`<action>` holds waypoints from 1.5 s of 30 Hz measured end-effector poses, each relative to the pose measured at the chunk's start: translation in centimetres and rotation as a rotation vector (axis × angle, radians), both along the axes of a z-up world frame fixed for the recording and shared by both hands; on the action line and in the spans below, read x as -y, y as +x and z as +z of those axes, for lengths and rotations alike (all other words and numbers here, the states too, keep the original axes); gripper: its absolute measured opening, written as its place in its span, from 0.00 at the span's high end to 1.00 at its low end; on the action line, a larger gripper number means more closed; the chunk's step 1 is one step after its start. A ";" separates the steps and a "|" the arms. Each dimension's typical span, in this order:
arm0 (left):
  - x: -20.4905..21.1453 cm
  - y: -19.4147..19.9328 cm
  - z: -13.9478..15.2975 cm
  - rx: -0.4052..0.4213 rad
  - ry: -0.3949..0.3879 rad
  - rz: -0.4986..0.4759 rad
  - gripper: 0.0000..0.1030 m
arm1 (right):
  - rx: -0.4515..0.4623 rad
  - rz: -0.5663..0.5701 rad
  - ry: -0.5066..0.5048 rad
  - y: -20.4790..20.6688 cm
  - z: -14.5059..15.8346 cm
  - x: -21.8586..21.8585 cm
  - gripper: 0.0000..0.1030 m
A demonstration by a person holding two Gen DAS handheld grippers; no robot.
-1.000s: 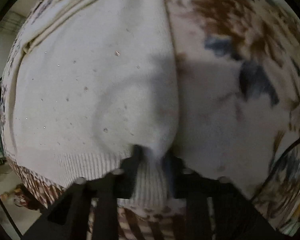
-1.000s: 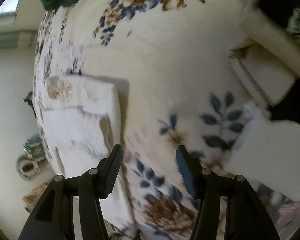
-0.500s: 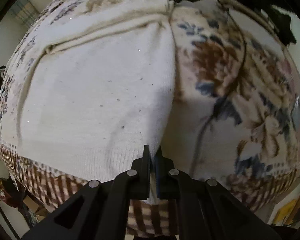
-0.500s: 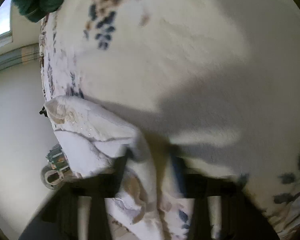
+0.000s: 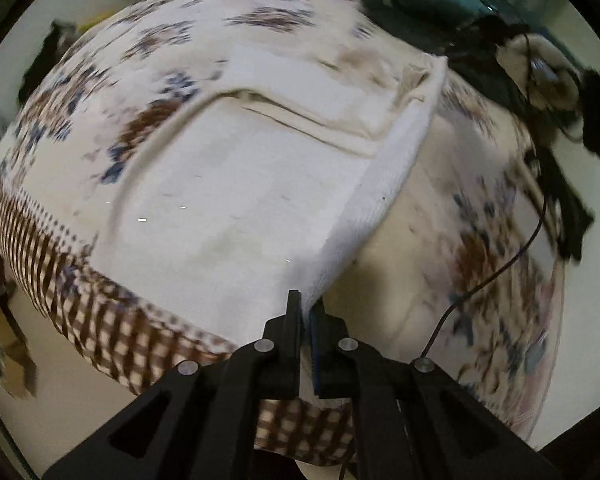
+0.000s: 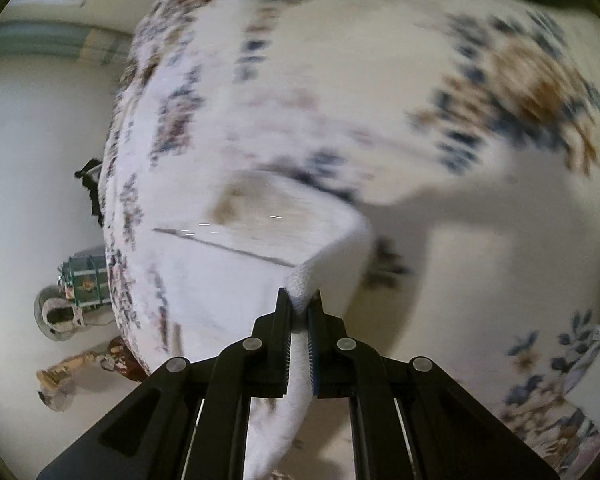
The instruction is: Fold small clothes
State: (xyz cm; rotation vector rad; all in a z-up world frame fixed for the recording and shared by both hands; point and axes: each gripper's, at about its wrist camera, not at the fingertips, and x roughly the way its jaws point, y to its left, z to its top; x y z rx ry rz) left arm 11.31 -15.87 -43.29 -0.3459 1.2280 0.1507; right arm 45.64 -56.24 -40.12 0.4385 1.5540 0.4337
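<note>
Both hand-held grippers, left (image 5: 306, 312) and right (image 6: 299, 308), were clamped on one edge of the white knit garment (image 5: 236, 200), lifting it off the floral bedspread (image 5: 480, 240), presumably to fold it over.

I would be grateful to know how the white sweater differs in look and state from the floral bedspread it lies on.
The white sweater is plain knit with faint stains; the floral bedspread carries blue and brown flowers and a checked border. The sweater's right edge is lifted off the surface, pinched by the left gripper and the right gripper; the bedspread lies spread flat, ungripped. Both are pale fabric.
</note>
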 end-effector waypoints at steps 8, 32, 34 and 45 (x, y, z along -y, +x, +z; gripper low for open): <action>-14.1 -0.6 -3.3 0.009 -0.131 0.153 0.99 | 0.073 0.093 -0.118 1.8 3.5 -18.7 0.93; -27.3 0.2 -14.1 -0.118 -0.363 0.189 0.98 | -0.040 0.227 -0.341 -1.2 -8.0 -38.7 0.51; -27.5 0.3 -14.3 -0.129 -0.372 0.179 0.98 | -0.027 0.215 -0.314 -6.0 -5.9 -35.2 0.51; -27.0 1.2 -13.4 -0.165 -0.322 0.115 0.98 | -0.491 0.015 -0.128 -35.7 -14.2 -22.2 0.58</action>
